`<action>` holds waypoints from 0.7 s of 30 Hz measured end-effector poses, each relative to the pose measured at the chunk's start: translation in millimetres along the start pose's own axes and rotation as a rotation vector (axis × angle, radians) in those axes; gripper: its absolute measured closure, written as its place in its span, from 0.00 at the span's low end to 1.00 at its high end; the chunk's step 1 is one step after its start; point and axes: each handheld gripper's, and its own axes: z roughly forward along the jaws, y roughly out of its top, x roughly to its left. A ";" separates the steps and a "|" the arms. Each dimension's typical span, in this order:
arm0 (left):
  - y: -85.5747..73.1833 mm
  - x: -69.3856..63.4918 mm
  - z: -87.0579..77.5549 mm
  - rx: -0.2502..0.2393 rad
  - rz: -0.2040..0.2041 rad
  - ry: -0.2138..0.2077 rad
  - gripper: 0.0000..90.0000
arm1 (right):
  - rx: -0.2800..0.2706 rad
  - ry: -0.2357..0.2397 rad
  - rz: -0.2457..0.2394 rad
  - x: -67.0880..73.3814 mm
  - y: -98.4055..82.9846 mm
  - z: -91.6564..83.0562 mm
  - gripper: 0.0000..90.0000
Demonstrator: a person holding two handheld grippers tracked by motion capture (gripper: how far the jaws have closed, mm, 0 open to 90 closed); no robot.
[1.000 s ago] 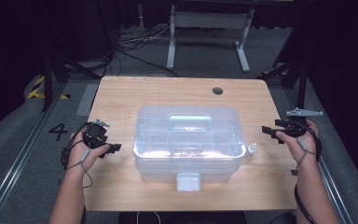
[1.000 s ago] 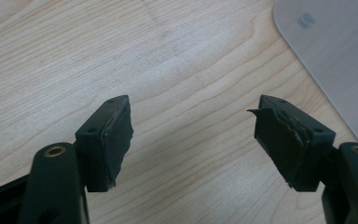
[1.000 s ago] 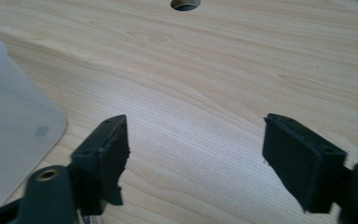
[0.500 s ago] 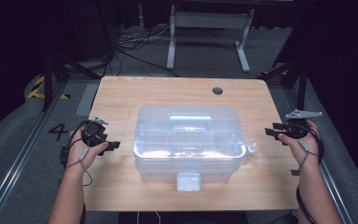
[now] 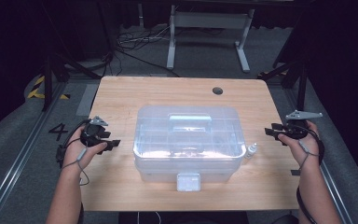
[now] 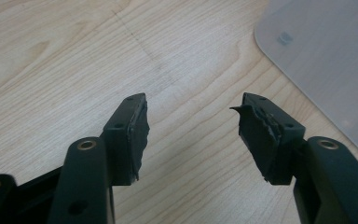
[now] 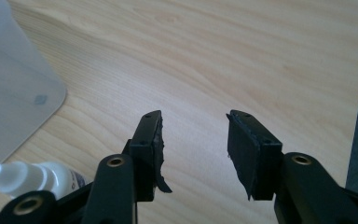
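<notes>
Left gripper (image 5: 113,143) and right gripper (image 5: 271,132) hover over the table (image 5: 121,98), jaws parted and empty, having just been closing. The small white bottle (image 5: 251,150) stands just beside the clear plastic box (image 5: 189,140), near the right gripper. The box sits between both grippers, untouched.

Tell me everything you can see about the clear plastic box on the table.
The clear plastic box stands upright mid-table, rectangular with rounded corners, translucent and frosted. Its lid is on, with a handle folded flat on top and a white latch at the front. A small white bottle stands by its right side. No gripper touches it.
</notes>
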 end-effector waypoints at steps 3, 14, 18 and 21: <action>1.5 1.8 -5.0 -0.021 -0.012 -0.013 0.46 | 0.025 -0.003 0.019 -1.3 -2.8 -1.2 0.64; 36.7 -31.4 -45.9 -0.005 -0.005 -0.021 0.41 | 0.051 0.003 0.026 1.4 -7.9 -2.5 0.66; 43.4 -39.2 -55.9 -0.014 0.026 -0.022 0.40 | 0.045 0.001 0.028 1.4 -8.3 -5.3 0.65; 47.1 -44.9 -63.2 -0.031 0.035 -0.051 0.40 | 0.043 0.000 0.033 0.8 -8.9 -6.4 0.64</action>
